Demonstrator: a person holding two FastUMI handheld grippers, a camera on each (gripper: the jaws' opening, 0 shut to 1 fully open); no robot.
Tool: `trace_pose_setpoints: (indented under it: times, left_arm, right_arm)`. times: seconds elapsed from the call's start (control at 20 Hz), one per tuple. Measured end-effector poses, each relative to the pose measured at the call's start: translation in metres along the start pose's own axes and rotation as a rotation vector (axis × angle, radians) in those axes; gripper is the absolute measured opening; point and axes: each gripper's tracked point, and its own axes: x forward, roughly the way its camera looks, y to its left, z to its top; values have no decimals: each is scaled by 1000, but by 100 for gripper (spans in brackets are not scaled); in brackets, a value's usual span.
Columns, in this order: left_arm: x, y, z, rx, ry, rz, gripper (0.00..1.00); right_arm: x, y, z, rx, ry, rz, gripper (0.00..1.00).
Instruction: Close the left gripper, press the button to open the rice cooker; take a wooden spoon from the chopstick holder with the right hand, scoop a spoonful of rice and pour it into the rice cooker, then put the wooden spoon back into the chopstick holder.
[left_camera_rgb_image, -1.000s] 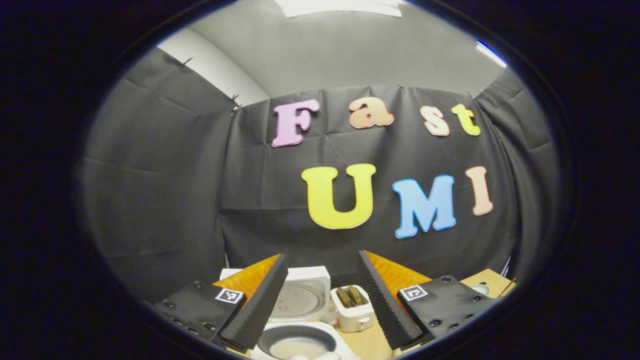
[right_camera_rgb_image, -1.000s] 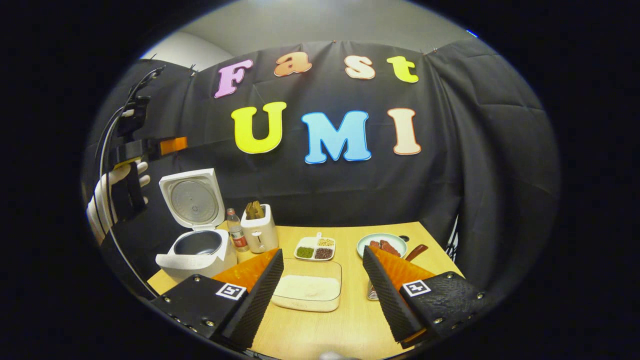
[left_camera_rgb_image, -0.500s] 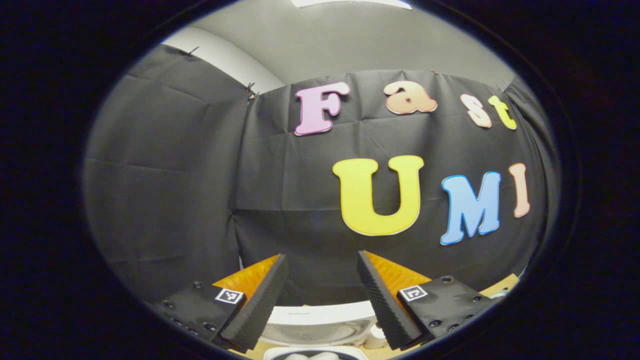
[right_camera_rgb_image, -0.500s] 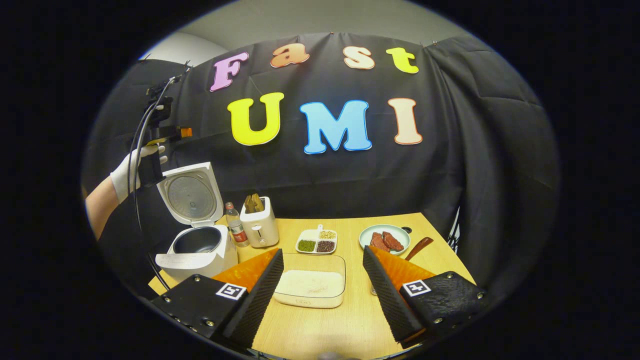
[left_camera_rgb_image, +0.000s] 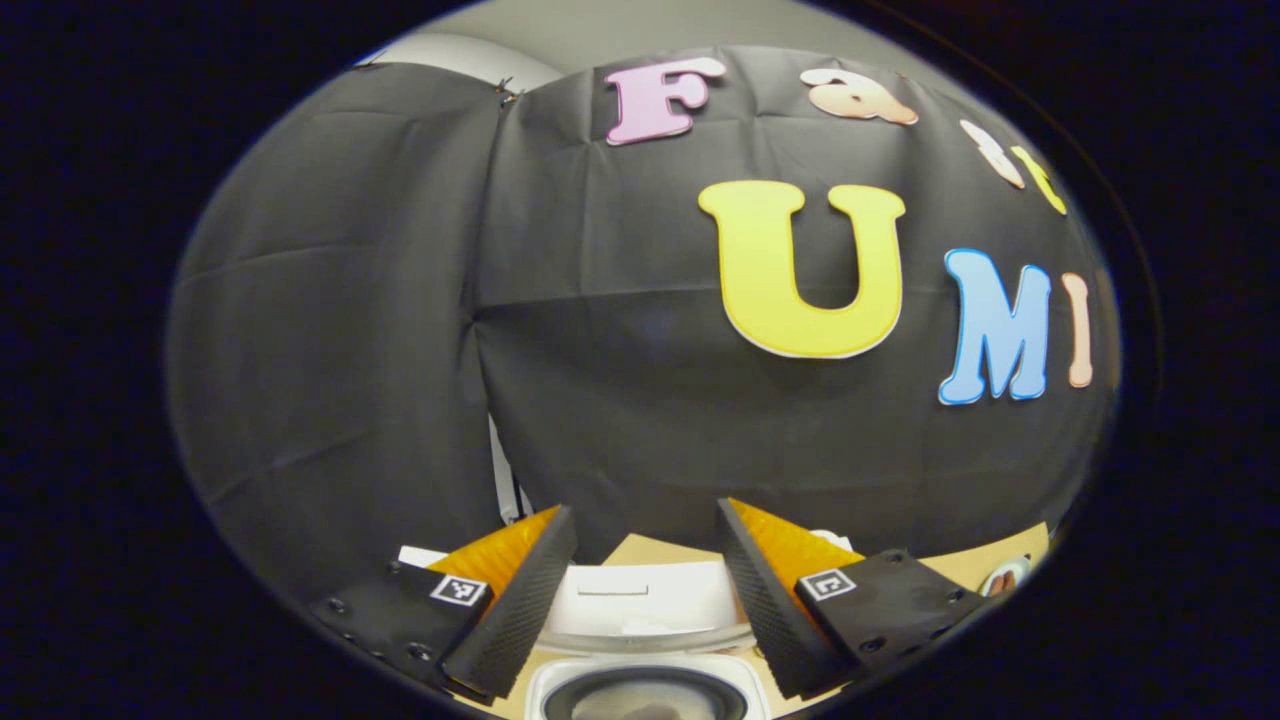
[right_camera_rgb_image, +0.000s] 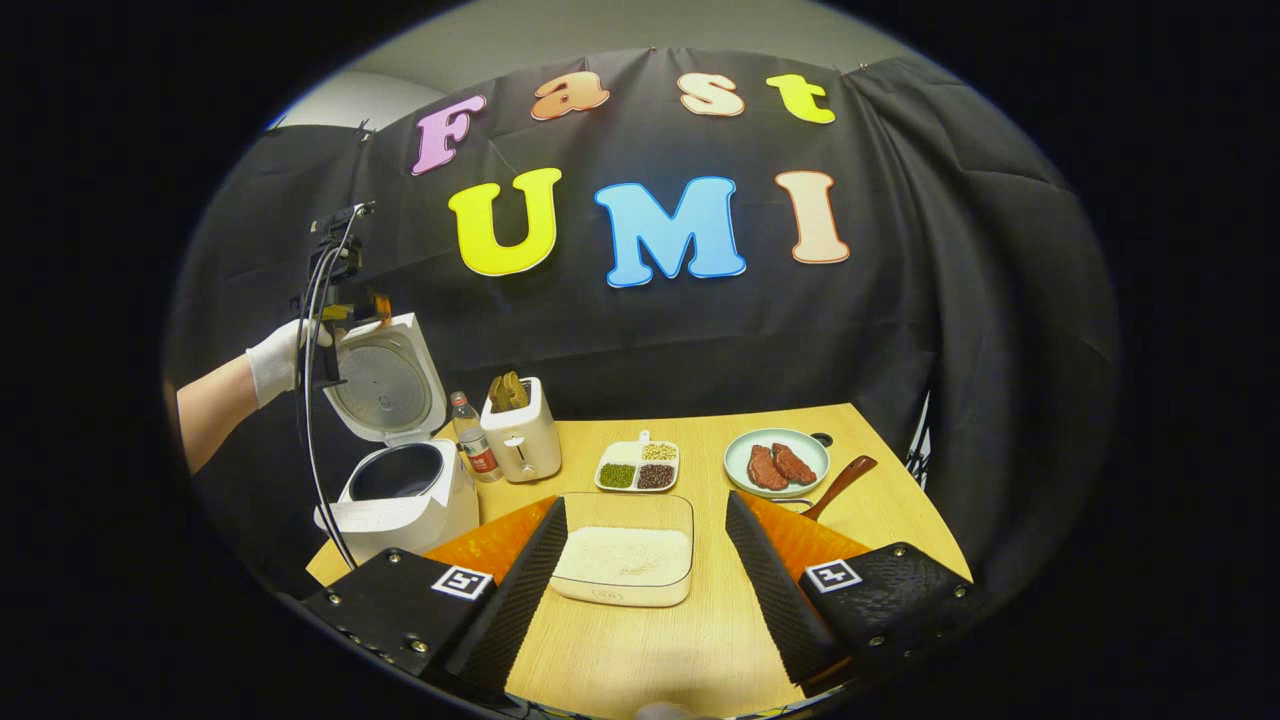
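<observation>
Wooden surface (right_camera_rgb_image: 690, 640) looks ready: rice cooker (right_camera_rgb_image: 400, 490) lid's up, rice tray (right_camera_rgb_image: 625, 562) just right of it. Both my left tongs (left_camera_rgb_image: 645, 575) and right tongs (right_camera_rgb_image: 645, 560) are wide, empty. Spoon (right_camera_rgb_image: 840, 483) sits well right of the cooker, so I reckon a sloppy grab tips it.

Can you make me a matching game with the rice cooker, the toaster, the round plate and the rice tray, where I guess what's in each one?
Things:
1. rice cooker
2. toaster
3. round plate
4. rice tray

What goes with it:
A. two reddish-brown pieces of food lying on it
B. lid standing open, dark pot inside
C. a flat layer of white rice
D. brown slices sticking out of the top

Pairs: 1-B, 2-D, 3-A, 4-C
</observation>
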Motion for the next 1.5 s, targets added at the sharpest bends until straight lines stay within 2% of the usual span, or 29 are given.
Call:
trace_pose_setpoints:
  times: [0.35, 0.4, 0.5, 0.55, 0.7, 0.85, 0.9, 1.1, 1.5]
  left_arm:
    - [-35, -4, -15, 0, 98, -4, 99]
    - [-49, -5, -23, -3, 112, -4, 96]
    - [-70, -5, -36, -2, 153, -1, 99]
    - [-80, -8, -43, -1, 174, 1, 98]
    - [-107, -10, -84, 1, 264, 9, 99]
    - [-130, -17, -148, -15, 422, 11, 98]
    - [-138, -18, -164, -2, 437, 5, 100]
    - [-140, -32, -226, -1, 533, -13, 98]
    - [-150, -35, -264, 25, 616, -26, 99]
  right_arm:
    - [-4, -23, 1, 2, 20, 63, 98]
    - [-6, -26, 0, 3, 21, 74, 98]
    - [-10, -33, -1, 5, 30, 97, 98]
    - [-12, -36, -1, 3, 36, 104, 98]
    - [-18, -45, -7, -2, 59, 137, 98]
    - [-24, -49, -9, 17, 75, 165, 98]
    - [-27, -53, -10, 14, 75, 167, 98]
    - [-34, -59, -24, 27, 109, 179, 98]
    - [-37, -70, -38, 50, 144, 155, 98]
